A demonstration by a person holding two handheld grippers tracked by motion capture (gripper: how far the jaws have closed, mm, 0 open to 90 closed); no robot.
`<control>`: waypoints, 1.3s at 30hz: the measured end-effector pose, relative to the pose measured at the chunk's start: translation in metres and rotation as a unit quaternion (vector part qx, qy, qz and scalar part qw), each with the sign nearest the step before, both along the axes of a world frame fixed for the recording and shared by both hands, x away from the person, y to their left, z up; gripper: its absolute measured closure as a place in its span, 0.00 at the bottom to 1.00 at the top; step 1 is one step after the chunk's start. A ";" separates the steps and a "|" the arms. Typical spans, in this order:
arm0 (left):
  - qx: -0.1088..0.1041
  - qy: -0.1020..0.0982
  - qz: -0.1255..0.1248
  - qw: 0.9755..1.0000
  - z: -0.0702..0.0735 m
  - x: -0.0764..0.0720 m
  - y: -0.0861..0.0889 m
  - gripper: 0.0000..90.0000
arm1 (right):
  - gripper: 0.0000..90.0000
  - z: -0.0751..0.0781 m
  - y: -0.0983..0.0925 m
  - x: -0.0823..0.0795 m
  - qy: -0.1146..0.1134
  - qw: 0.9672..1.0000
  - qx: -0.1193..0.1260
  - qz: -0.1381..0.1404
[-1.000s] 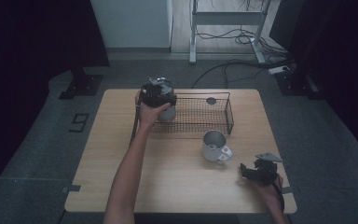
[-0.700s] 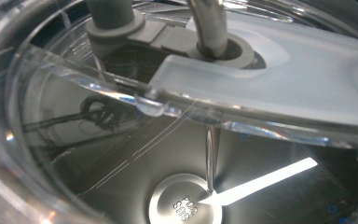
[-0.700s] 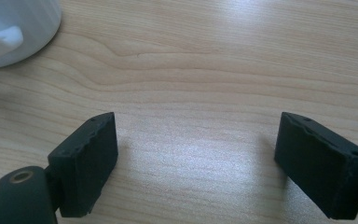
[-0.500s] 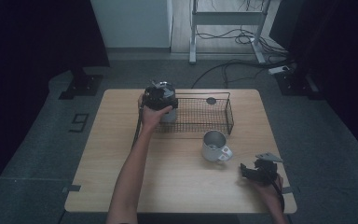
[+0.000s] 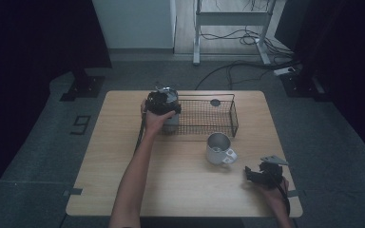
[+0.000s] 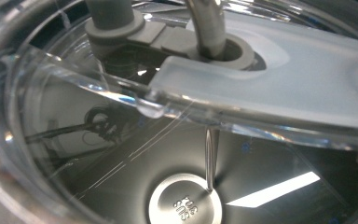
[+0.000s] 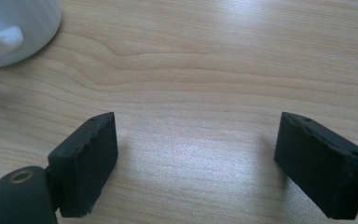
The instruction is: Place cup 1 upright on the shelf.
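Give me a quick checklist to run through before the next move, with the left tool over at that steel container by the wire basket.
1. Right tool free: ok, jaws wide apart over bare wood.
2. Right tool clear of the white mug: ok, mug stands apart from it.
3. Left tool at the steel container: ok, it sits on top of it at the wire basket's left end.
4. Left tool's grip: cannot tell, its jaws are hidden.
5. Container lid on: ok, clear lid with a grey plug covers it.
6. Container contents: cannot tell through the reflections.
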State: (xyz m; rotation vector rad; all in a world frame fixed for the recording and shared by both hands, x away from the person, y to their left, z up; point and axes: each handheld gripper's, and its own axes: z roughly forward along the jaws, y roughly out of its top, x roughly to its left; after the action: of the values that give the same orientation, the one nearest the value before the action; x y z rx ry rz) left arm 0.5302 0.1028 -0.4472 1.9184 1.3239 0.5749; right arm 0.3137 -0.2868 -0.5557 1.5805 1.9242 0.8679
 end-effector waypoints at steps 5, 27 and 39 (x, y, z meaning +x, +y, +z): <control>0.003 0.003 -0.003 1.000 -0.002 0.000 -0.002 0.05 | 0.14 0.000 0.000 0.000 0.000 1.000 0.000 0.000; 0.000 0.004 -0.008 1.000 -0.015 -0.004 -0.005 0.05 | 0.15 0.000 0.000 0.000 -0.001 1.000 -0.001 0.000; -0.002 -0.010 -0.011 1.000 -0.019 -0.010 -0.002 0.04 | 0.15 0.000 0.000 0.000 0.000 1.000 -0.002 0.000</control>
State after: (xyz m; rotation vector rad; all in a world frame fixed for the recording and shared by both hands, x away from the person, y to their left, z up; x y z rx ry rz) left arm 0.5200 0.1005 -0.4666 1.9174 1.2877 0.5794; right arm 0.3136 -0.2866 -0.5556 1.5775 1.9247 0.8629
